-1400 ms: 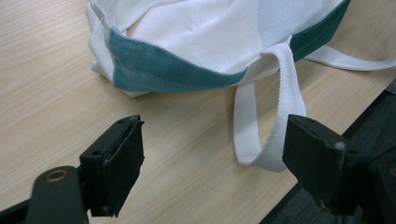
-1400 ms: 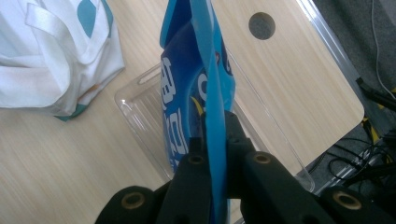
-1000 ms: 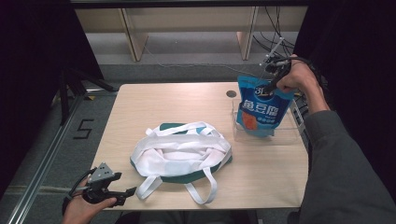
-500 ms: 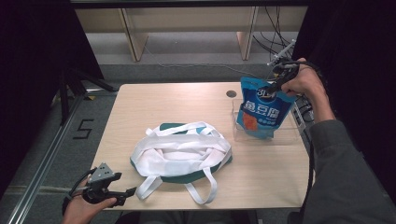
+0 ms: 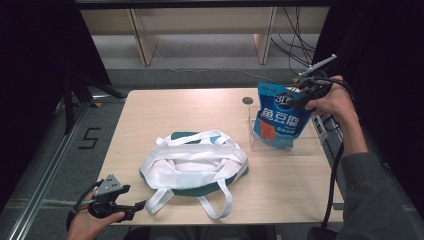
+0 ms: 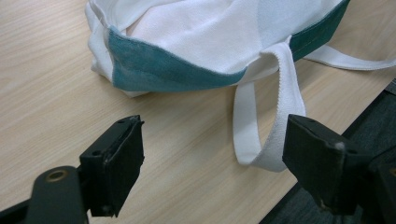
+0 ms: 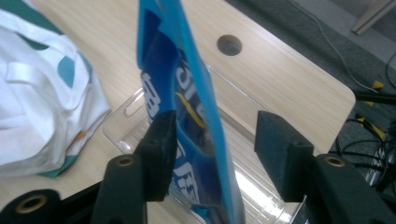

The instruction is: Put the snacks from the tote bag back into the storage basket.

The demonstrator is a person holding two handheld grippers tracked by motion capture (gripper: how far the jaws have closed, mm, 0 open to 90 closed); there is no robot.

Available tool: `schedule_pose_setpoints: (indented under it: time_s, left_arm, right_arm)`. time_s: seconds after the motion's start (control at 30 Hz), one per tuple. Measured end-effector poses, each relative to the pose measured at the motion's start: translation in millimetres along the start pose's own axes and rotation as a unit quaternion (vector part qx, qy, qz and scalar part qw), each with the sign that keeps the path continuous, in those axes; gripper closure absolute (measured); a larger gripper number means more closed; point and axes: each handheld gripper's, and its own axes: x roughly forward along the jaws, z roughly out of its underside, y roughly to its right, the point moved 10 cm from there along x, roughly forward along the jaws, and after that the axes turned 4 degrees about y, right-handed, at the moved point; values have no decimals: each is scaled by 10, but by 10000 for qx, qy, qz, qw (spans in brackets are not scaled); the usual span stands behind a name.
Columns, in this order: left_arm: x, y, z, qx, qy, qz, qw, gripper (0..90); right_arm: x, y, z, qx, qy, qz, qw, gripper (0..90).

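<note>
Presently the right claw (image 7: 212, 154) stands with its jaws parted around the upper part of the blue snack pouch (image 7: 187, 116); they have just been opening. One pad lies against the pouch's face, the other stands clear of it, so nothing is clamped. In the high view the right claw (image 5: 302, 97) is at the pouch's top corner, and the blue snack pouch (image 5: 277, 122) stands nearly upright with its lower end inside the clear plastic bin (image 5: 310, 142) at the right side of the table (image 5: 190, 107). A round cable hole (image 5: 247, 100) sits in the tabletop just beyond the bin.

Left of the bin lies the white and green tote bag (image 5: 195, 167), flat on the table with its white straps spread toward the near edge.

The left claw (image 6: 212, 168) is wide open and holds nothing; a strap loop (image 6: 275, 144) of the tote lies between its jaws, untouched. In the high view the left claw (image 5: 132, 206) rests at the table's near left corner.
</note>
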Motion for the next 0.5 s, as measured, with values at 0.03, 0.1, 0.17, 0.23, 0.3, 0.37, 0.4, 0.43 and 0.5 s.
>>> schedule_pose_setpoints:
  time_s: [0.03,0.1,0.17,0.23,0.3,0.37,0.4,0.43,0.5]
  left_arm:
    - [-6,5,1,28,-9,42,10000,196]
    - [-12,-13,8,155,-64,9,9999,196]
    - [-9,-14,8,182,-54,11,9998,195]
    - [5,0,0,51,-13,6,10000,196]
    - [-7,-6,9,91,-56,10,9999,196]
    - [-1,-1,2,13,-10,-5,10000,196]
    - [-6,-2,3,12,-15,-5,10000,196]
    - [-6,-2,3,12,-15,-5,10000,196]
    - [-7,-1,3,16,-16,-1,10000,196]
  right_arm:
    - [-11,2,23,63,80,-3,9999,460]
    - [-16,-10,51,272,356,34,9990,434]
    - [-22,2,74,254,478,87,9985,427]
    - [-59,-47,132,493,538,65,9973,413]
    - [-84,-69,242,562,495,197,9970,406]
    - [-78,-90,315,516,458,194,9974,403]
    - [-71,-115,335,644,517,188,9964,400]
    - [-66,-92,370,514,550,242,9969,397]
    - [-90,-89,459,547,464,288,9970,394]
